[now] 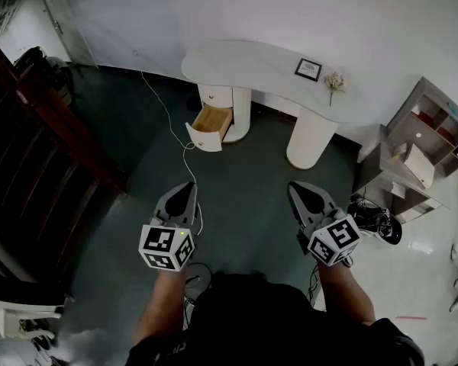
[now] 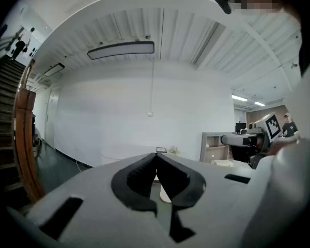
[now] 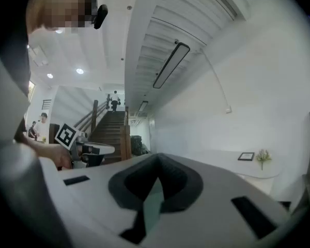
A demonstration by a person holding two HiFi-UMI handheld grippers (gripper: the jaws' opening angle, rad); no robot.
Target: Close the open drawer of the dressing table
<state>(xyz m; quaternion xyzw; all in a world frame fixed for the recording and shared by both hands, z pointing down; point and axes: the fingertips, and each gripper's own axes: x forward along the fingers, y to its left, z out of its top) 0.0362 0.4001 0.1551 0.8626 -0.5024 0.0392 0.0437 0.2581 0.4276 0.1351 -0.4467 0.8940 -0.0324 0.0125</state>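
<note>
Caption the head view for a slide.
Left gripper and right gripper, both shut, held short of the dressing table with its drawer open.

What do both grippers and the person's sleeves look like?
Left gripper and right gripper: light grey tapered bodies, black jaw pads, each with a white cube of black square markers at the rear. The person wears a dark top, forearms uncovered.

We see the dressing table (image 1: 244, 58) as smooth and painted white, while its open drawer (image 1: 212, 120) shows bare pale wood inside. The left gripper (image 1: 189, 186) and right gripper (image 1: 296, 187) look like matt grey plastic with black ribbed pads (image 2: 137, 180). The dark green floor (image 1: 252, 197) is smooth, and the stair rail (image 1: 57, 120) is varnished brown wood.
</note>
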